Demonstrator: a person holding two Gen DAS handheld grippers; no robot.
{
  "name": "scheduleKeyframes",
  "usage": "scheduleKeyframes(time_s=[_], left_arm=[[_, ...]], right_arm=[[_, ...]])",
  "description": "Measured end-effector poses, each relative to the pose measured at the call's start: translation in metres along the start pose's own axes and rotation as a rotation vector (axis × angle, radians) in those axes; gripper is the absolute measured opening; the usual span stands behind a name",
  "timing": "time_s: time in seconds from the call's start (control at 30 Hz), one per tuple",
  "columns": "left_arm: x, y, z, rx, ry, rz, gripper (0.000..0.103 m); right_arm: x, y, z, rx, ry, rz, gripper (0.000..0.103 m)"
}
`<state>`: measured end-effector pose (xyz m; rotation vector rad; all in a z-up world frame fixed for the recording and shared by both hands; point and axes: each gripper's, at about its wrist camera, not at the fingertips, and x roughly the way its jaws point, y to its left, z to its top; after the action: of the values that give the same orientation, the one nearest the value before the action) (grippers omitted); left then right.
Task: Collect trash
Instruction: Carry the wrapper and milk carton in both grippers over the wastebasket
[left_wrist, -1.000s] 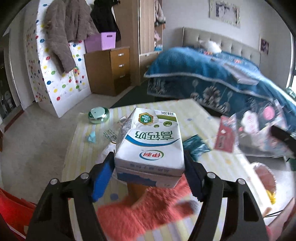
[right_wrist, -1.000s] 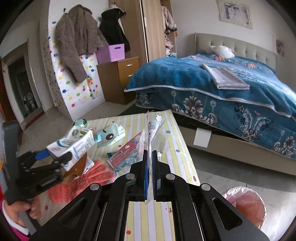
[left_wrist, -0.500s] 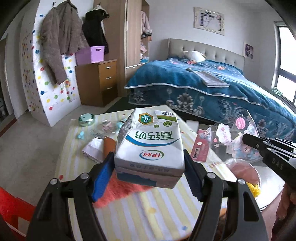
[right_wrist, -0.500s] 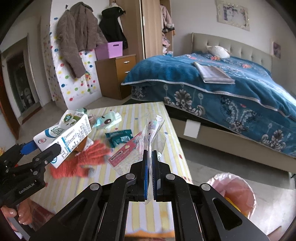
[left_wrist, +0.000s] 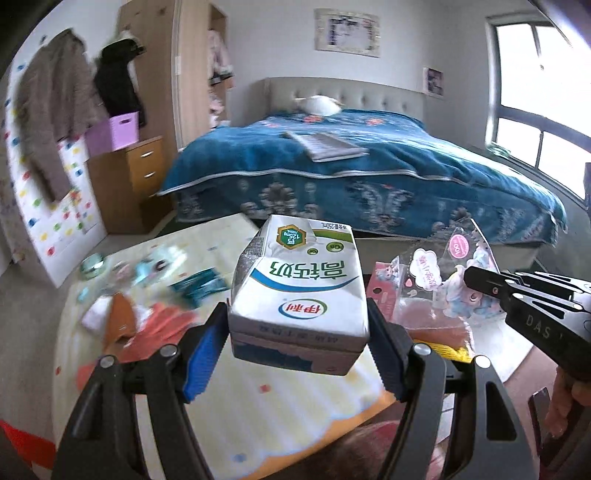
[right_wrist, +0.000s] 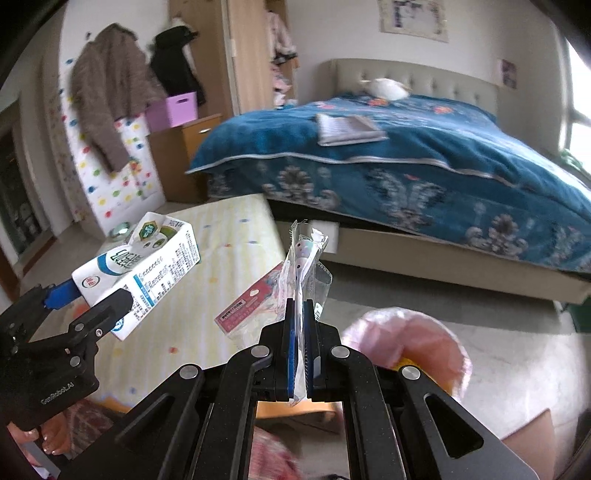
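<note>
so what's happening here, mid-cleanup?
A person holds tongs in each hand. The left tongs clamp a milk carton; the right tongs pinch a clear plastic wrapper. Both items are lifted off the striped table, beside the pink-lined trash bin on the floor. Nothing dropped in yet.

left gripper (left_wrist: 297, 334): jaws wide, both pads pressed on a held carton, pointing forward and downward
right gripper (right_wrist: 300, 332): jaws nearly closed, pinching a thin clear wrapper
right gripper in left view: at 3 o'clock
left gripper in right view: at 9 o'clock
</note>
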<state>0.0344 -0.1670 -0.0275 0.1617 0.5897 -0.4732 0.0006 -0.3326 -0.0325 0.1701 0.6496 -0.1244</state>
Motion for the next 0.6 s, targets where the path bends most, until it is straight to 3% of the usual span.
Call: scheduleKeyframes(time_s=[0.33,0.6], left_arm=[[0.042,-0.091,0.006,0.112,0.022,-0.145,0.07],[0.084,-0.132,0.007,0.156,0.072,-0.212,0.07]], right_arm=[[-0.007,-0.093,-0.026,0.118,0.02,-0.185,0.007],[0.017,-0.144,-0.037,0.155,0.082,-0.24,0.007]])
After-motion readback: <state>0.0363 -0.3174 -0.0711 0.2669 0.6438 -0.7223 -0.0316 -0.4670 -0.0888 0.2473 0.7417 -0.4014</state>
